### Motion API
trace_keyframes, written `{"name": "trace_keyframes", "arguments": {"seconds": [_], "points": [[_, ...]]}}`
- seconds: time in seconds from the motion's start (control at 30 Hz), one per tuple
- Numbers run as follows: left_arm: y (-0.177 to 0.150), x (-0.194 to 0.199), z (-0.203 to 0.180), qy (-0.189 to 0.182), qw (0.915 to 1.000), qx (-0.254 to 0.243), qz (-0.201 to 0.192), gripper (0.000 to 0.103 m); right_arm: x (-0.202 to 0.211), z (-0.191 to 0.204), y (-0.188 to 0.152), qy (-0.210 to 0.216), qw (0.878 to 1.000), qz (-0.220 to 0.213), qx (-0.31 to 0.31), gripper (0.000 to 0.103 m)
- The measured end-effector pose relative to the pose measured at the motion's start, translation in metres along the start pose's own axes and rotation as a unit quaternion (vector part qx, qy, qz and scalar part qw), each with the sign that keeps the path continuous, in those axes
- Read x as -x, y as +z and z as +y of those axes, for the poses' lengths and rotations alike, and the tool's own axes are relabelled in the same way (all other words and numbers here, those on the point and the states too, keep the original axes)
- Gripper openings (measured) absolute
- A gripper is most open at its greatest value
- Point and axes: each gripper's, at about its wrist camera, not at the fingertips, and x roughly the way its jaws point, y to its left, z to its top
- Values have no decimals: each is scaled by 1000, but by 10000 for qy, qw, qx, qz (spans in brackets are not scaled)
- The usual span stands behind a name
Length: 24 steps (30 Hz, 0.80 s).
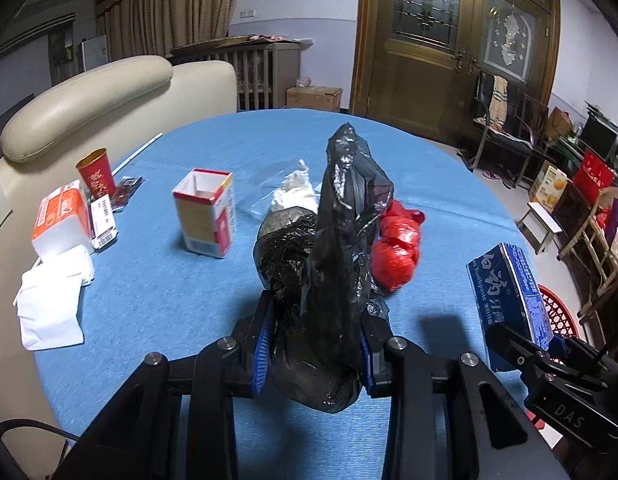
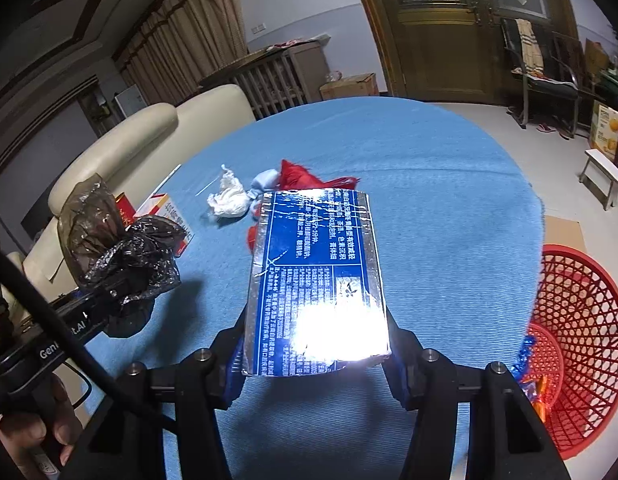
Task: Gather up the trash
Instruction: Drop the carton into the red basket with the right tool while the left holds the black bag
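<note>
My left gripper (image 1: pixel 315 344) is shut on a crumpled black plastic bag (image 1: pixel 333 248) and holds it above the blue table (image 1: pixel 169 300); the bag also shows in the right wrist view (image 2: pixel 121 252). My right gripper (image 2: pixel 315 356) is shut on a blue toothpaste box (image 2: pixel 317 276), also seen in the left wrist view (image 1: pixel 509 300). A red plastic bag (image 1: pixel 397 248) and crumpled white paper (image 2: pixel 229 196) lie on the table beyond. A red mesh basket (image 2: pixel 581 344) stands on the floor at the right.
An open red-and-white carton (image 1: pixel 207 214), a red paper cup (image 1: pixel 96 172), an orange tissue pack (image 1: pixel 63 216) and white tissues (image 1: pixel 53 300) sit on the table's left. A cream sofa (image 1: pixel 89 100) stands behind. Some wrappers lie in the basket.
</note>
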Motion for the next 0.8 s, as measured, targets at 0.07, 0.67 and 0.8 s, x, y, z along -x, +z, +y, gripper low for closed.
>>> {"name": "trace_keyframes", "arguments": {"seconds": [0.07,0.67,0.8], "points": [[0,0,-4,-24,10000,-38,-2,37,2,-4,-1,-33,10000,-9,-43,59],[2,4,-23,-131,9996,-256,-45,37,23,-46,-7,-317,9982,-154,-475,59],[3,5,-25,-146,9995,-290,-59,37,26,-50,-7,-337,9980,-169,-512,59]]}}
